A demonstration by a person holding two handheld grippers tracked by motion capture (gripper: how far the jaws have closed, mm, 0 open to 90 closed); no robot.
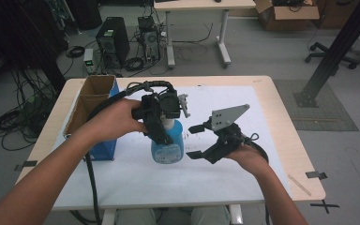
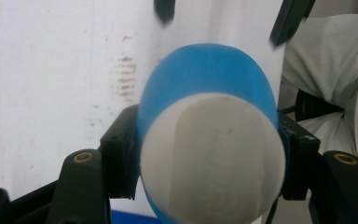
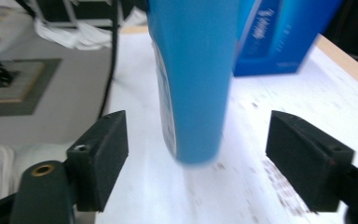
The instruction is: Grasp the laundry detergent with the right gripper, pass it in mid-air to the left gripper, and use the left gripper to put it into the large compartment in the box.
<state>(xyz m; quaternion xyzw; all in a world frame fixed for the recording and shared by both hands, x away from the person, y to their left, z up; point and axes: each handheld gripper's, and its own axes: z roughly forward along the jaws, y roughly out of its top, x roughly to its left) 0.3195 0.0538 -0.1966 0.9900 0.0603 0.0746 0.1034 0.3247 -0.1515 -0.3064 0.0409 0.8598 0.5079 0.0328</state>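
A blue bottle with a white top stands at the middle of the white sheet that covers the table. My left gripper reaches over from the left and is shut on the bottle's upper part. In the left gripper view the black pads press both sides of the blue bottle, just under its white top, inside the left gripper. My right gripper is just right of the bottle, open. In the right gripper view the bottle rises ahead of the right gripper, untouched by its pads.
An open blue cardboard box stands at the table's left, close behind the left hand, and the same box sits beyond the bottle in the right gripper view. A thin wooden stick lies near the table's right front corner.
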